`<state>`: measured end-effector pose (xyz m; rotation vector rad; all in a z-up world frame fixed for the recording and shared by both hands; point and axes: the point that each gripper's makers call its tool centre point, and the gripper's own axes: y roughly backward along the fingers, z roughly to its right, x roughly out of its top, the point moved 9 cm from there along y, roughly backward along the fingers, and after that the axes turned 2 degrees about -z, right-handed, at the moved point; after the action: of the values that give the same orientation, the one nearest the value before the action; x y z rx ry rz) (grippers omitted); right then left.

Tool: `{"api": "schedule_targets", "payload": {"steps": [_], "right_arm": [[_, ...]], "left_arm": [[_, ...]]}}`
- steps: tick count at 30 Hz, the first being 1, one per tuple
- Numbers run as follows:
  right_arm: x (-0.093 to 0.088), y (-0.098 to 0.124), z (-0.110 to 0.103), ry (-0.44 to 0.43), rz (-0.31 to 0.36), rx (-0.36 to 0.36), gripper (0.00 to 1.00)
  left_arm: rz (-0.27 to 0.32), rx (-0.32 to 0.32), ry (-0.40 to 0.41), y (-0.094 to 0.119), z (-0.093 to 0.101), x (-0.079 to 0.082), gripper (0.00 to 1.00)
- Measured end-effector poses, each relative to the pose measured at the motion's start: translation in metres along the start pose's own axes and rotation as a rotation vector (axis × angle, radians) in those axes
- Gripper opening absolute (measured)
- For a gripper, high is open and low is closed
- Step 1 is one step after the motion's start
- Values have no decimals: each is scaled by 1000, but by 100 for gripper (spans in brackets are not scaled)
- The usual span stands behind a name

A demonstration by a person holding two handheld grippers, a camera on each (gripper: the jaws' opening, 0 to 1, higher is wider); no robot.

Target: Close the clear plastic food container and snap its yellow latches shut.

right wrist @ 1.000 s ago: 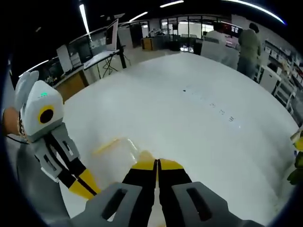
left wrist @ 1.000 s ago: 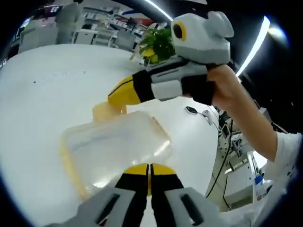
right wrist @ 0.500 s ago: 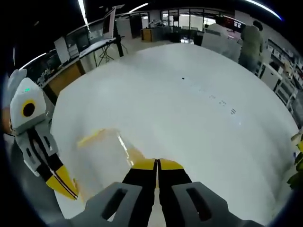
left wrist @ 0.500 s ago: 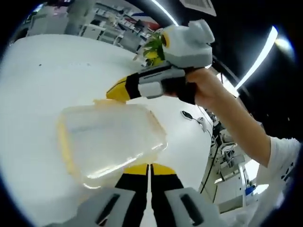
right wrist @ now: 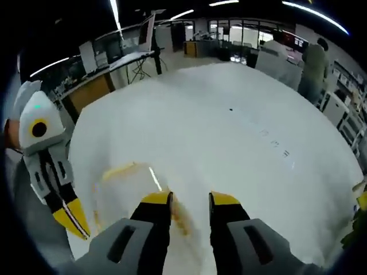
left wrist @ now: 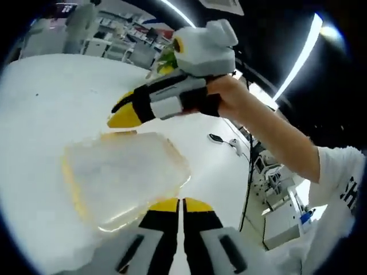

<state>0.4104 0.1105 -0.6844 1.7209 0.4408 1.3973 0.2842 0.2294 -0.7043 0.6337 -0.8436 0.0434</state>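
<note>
White and wide, the table (right wrist: 241, 132) takes most of both views, and behind it stand desks, monitors and long ceiling lights of a big workroom. People (right wrist: 312, 71) stand at its far edge in the right gripper view. Near the table's close edge lies the clear plastic food container (left wrist: 120, 175), lid side up as far as I can tell, with yellow trim along its rim. One yellow latch (left wrist: 117, 135) shows at its far short side; whether it is snapped down I cannot tell.

The right hand-held gripper (left wrist: 120, 112), held by a person's hand (left wrist: 229, 100), hovers just above that far side of the container. In the right gripper view its own jaws are parted, with the container's edge (right wrist: 123, 180) beside them. The left hand-held gripper (left wrist: 179, 205) has its yellow-tipped jaws pressed together with nothing between, just at the container's near side. A small green plant (left wrist: 166, 57) stands far back.
</note>
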Motion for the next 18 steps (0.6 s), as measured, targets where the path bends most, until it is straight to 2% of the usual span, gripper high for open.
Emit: {"api": "schedule_targets", "payload": {"steps": [3, 5, 6, 7, 9, 11, 12, 13, 14, 15, 18], "right_arm": [[1, 4, -6, 78, -52, 49, 30], [0, 5, -9, 111, -105, 91, 33], [-1, 5, -10, 149, -140, 102, 34], [-1, 4, -11, 183, -166, 111, 35], [-2, 0, -15, 245, -235, 140, 40], [-2, -5, -18, 305, -302, 168, 43], [-1, -7, -18, 329, -317, 173, 42], [3, -9, -20, 341, -324, 199, 41], [7, -10, -20, 324, -305, 197, 37], [9, -14, -20, 339, -314, 203, 34], [12, -15, -21, 369, -371, 241, 31]], "left_arm": [[22, 10, -117, 4, 2, 8, 6], [4, 27, -229, 5, 4, 10, 13], [-16, 39, -291, 4, 5, 11, 17], [-71, 40, -413, 3, 7, 9, 22], [-133, 65, -554, -1, 8, 6, 32], [-182, 105, -642, -5, 6, 4, 33], [-201, 104, -668, -6, 6, 3, 33], [-218, 104, -696, -8, 6, 2, 33], [-224, 108, -704, -9, 6, 2, 33], [-251, 134, -743, -10, 4, 2, 33], [-247, 155, -801, -15, 3, 4, 33]]}}
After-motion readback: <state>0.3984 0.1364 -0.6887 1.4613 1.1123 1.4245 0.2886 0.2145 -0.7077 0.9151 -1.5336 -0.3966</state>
